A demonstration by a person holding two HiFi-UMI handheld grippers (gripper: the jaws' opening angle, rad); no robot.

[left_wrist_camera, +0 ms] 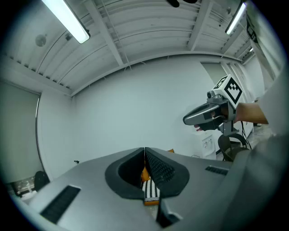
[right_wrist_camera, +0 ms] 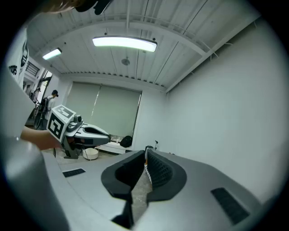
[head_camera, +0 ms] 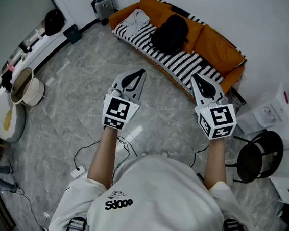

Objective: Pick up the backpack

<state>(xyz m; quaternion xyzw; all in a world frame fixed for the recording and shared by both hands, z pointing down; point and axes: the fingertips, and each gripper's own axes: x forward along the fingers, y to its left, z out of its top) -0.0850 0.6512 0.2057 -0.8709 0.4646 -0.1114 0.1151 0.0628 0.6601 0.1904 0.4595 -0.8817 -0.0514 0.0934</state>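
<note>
Across the floor (head_camera: 85,96) from me, on the striped cover of the orange sofa (head_camera: 213,48), sits the black backpack (head_camera: 169,33), slumped against the back cushions and well apart from both grippers. I judge this to be the approach step, with the bag not yet reached. The left gripper (head_camera: 140,74) has its jaws pressed together with nothing between them, and the right gripper (head_camera: 196,79) is likewise drawn tight and empty. Both are held out in front of the person, roughly level, pointing toward the sofa. Next I would need to close the gap to the sofa, spread at least one gripper's jaws, and go for a strap or top handle. I can't make out a handle from here. A soft bag will probably sag, so a grip high on it seems wisest.
</note>
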